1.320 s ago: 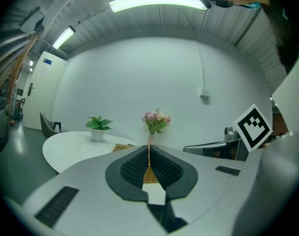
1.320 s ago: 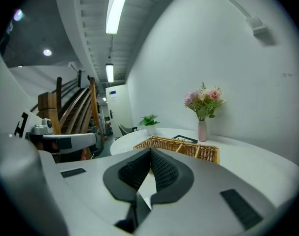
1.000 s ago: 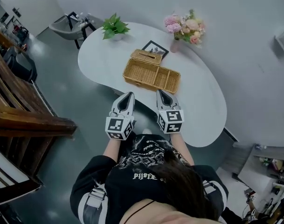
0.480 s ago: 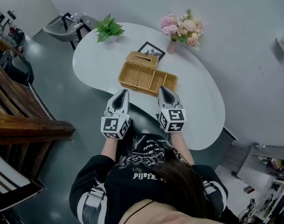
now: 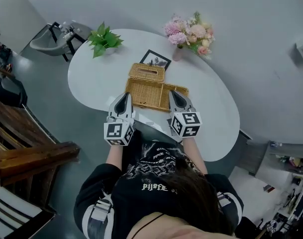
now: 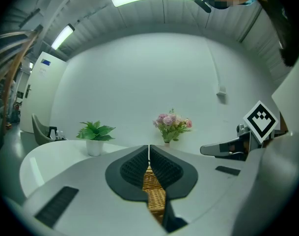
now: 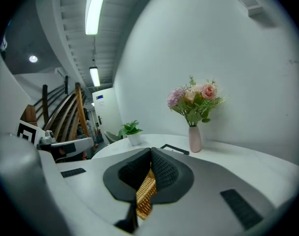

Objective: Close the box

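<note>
A wicker box (image 5: pixel 163 93) stands on the white table (image 5: pixel 216 103), its woven lid (image 5: pixel 146 72) raised at the far left end. My left gripper (image 5: pixel 124 95) hovers at the box's near left corner, jaws shut and holding nothing. My right gripper (image 5: pixel 174 93) is over the near right edge, also shut and holding nothing. In the left gripper view the closed tips (image 6: pixel 149 149) show wicker (image 6: pixel 154 198) through the slit below them. The right gripper view shows the same: closed tips (image 7: pixel 150 152) with wicker (image 7: pixel 145 193) beneath.
Pink flowers in a vase (image 5: pixel 187 33) and a framed picture (image 5: pixel 155 59) stand just behind the box. A potted plant (image 5: pixel 102 38) sits at the table's far left. A chair (image 5: pixel 56 36) is beyond the table, and wooden stairs (image 5: pixel 22 153) lie to the left.
Both grippers have moved forward from the table's near edge to the box's near side. Wicker now fills the slits under both pairs of jaws.
</note>
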Demonstrator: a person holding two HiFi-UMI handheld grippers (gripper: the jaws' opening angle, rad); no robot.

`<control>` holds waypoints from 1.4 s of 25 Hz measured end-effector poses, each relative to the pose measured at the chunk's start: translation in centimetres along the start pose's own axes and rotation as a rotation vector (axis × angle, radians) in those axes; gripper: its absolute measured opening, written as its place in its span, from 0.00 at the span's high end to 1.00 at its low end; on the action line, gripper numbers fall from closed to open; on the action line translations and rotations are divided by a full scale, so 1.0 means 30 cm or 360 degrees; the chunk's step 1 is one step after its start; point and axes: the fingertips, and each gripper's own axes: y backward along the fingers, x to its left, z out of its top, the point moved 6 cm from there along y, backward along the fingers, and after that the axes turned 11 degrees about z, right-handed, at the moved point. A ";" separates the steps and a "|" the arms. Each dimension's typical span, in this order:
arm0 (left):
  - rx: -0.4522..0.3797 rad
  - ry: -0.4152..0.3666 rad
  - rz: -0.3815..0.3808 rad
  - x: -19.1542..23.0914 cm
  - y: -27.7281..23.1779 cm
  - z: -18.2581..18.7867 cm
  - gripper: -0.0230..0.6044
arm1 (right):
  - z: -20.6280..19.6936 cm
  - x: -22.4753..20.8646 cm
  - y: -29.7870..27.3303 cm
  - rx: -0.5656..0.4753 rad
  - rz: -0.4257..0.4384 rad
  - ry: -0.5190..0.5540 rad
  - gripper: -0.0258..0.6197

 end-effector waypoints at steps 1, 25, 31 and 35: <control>0.0008 -0.0003 -0.0011 0.016 -0.022 0.005 0.92 | 0.005 -0.002 -0.018 0.0006 -0.0004 -0.0011 0.92; 0.0196 -0.0050 -0.0373 0.350 -0.376 0.057 0.92 | 0.150 0.033 -0.471 0.0105 -0.0239 -0.0195 0.79; 0.0211 -0.0030 -0.0453 0.381 -0.415 0.060 0.92 | 0.190 -0.011 -0.585 0.0249 -0.0195 -0.0267 0.69; 0.0217 -0.0031 -0.0456 0.391 -0.452 0.067 0.92 | 0.194 -0.069 -0.659 0.0369 -0.0154 -0.0356 0.67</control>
